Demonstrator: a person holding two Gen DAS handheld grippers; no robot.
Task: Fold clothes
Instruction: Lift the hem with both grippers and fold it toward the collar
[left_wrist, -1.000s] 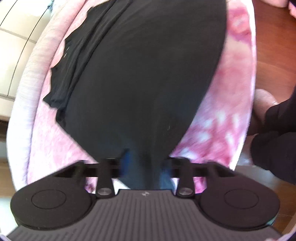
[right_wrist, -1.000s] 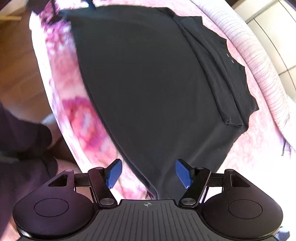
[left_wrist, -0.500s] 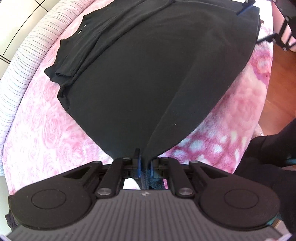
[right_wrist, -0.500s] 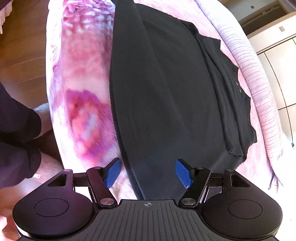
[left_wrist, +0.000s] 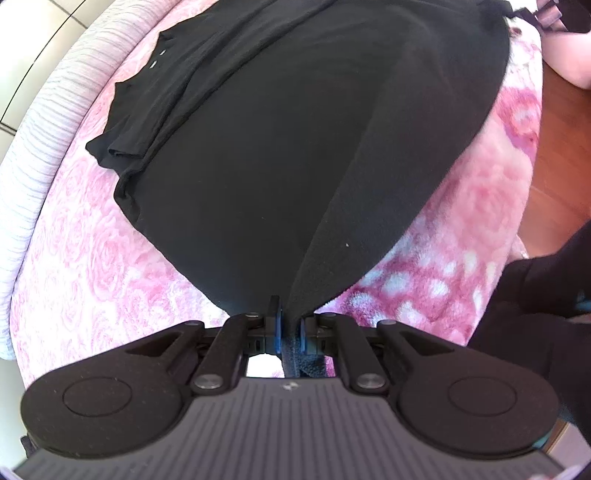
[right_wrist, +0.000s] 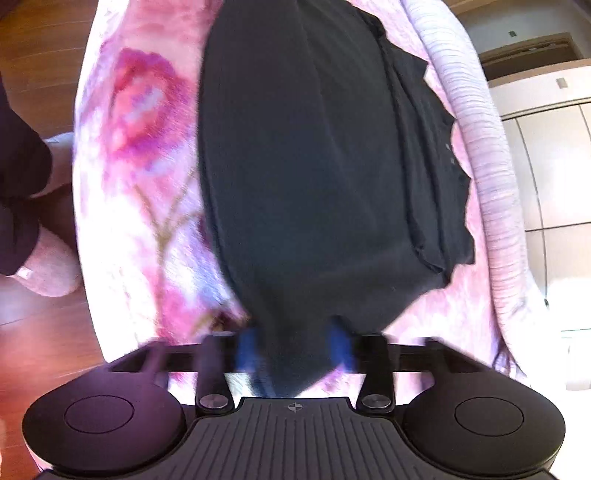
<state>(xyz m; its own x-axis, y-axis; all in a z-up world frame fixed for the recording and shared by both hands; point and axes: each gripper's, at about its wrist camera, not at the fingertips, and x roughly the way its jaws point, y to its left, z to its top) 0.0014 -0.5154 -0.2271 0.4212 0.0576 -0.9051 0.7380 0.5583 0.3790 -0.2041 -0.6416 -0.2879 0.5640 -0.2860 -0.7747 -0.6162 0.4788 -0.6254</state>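
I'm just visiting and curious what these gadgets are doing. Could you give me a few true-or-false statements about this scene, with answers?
1. The left gripper is pinched shut on the black garment. True.
2. The garment lies on a plain blue sheet. False: it lies on a pink flowered blanket.
3. The right gripper has black cloth between its blue fingers. True; the picture is blurred, its jaws having just been closing.
4. The garment is white. False: it is black.

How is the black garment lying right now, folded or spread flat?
Partly folded: the black garment lies on the pink blanket with one side and its sleeve already turned over the body in a doubled layer.
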